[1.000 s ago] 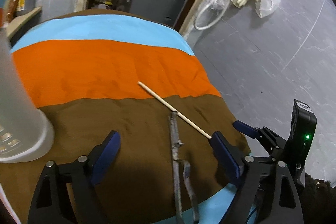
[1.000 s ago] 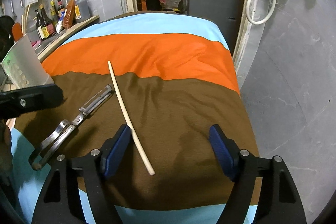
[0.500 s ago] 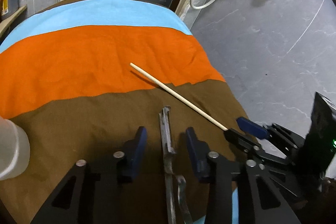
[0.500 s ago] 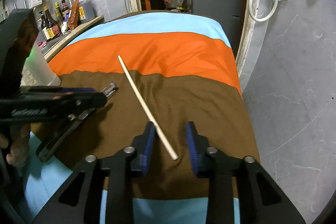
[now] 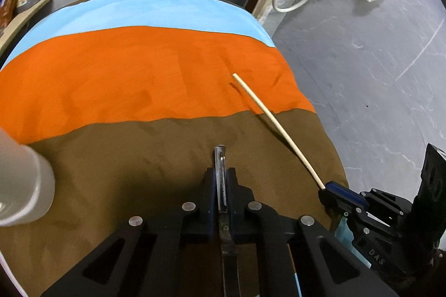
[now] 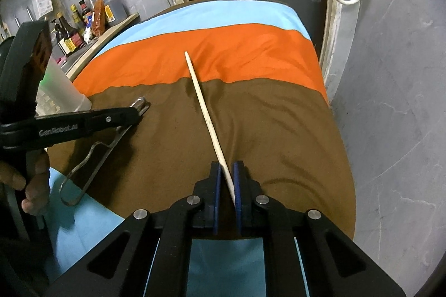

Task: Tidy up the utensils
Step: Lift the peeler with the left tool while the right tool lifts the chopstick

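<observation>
My left gripper [image 5: 220,180] is shut on a metal peeler [image 5: 220,160], whose head sticks out past the fingertips over the brown band of the cloth. The peeler's loop handle hangs below the left gripper in the right wrist view [image 6: 92,155]. My right gripper [image 6: 227,177] is shut on the near end of a long wooden chopstick [image 6: 203,107], which points away across the brown band onto the orange band. The chopstick also shows in the left wrist view [image 5: 273,124], held by the right gripper [image 5: 331,189].
A white perforated utensil holder [image 5: 25,185] stands at the left of the table, also in the right wrist view [image 6: 60,96]. The striped cloth [image 5: 139,79] covers the table. Sauce bottles [image 6: 75,29] stand on a counter at the left. Grey floor lies to the right.
Both grippers went from wide open to shut, the left on the peeler and the right on the chopstick's near end. The chopstick's near end now sits lifted between the right fingers.
</observation>
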A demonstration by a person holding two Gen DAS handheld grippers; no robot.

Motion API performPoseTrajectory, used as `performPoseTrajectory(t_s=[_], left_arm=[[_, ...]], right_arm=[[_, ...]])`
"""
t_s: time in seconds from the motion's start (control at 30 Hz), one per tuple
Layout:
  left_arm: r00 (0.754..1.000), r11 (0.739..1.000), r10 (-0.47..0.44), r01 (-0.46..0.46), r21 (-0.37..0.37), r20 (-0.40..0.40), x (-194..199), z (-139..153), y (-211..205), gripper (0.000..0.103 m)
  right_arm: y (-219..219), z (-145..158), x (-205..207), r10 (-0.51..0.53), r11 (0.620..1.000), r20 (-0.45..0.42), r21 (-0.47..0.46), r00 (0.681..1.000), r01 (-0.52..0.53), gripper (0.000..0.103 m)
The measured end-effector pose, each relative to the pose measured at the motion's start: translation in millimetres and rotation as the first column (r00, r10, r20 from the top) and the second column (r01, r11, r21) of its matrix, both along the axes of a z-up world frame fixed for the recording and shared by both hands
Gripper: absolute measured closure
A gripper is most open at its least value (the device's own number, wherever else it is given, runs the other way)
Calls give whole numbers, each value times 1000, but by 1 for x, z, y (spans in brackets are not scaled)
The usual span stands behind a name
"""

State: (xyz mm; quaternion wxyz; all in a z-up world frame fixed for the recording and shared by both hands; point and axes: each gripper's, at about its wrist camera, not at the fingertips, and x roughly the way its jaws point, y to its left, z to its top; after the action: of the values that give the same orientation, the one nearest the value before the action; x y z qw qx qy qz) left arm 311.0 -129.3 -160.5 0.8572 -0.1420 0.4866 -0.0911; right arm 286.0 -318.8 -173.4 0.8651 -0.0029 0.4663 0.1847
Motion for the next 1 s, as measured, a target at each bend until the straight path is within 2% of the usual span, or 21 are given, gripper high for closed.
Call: performPoseTrajectory(t_s=[0.33, 0.5, 0.53, 0.7, 0.87, 0.93, 1.0], left_arm=[[995, 995, 94, -94, -14, -26, -9, -1, 22, 96], [989, 990, 143, -143, -16, -35, -15, 0, 35, 96], [988, 988, 153, -153, -17, -36, -16, 0, 38, 96], [978, 979, 201, -202, -13, -55, -18, -4, 49, 96], [972, 974, 225, -227, -21, -66, -18, -7, 55, 96], [972, 975, 222, -224, -19, -73, -16, -8, 55, 96], [973, 976, 217, -219, -13, -82, -15, -9, 54, 96]], right_arm=[[26, 6, 41, 121, 992, -8, -44, 993, -121, 92], [44, 12, 60, 201, 977, -37, -61, 979, -203, 76], [53, 12, 64, 230, 970, -40, -71, 972, -233, 75], [82, 10, 84, 309, 944, -52, -105, 950, -312, 75], [99, 9, 104, 324, 938, -76, -101, 943, -331, 76], [103, 8, 109, 320, 939, -90, -98, 943, -329, 78], [105, 8, 113, 311, 942, -107, -98, 944, -321, 86]])
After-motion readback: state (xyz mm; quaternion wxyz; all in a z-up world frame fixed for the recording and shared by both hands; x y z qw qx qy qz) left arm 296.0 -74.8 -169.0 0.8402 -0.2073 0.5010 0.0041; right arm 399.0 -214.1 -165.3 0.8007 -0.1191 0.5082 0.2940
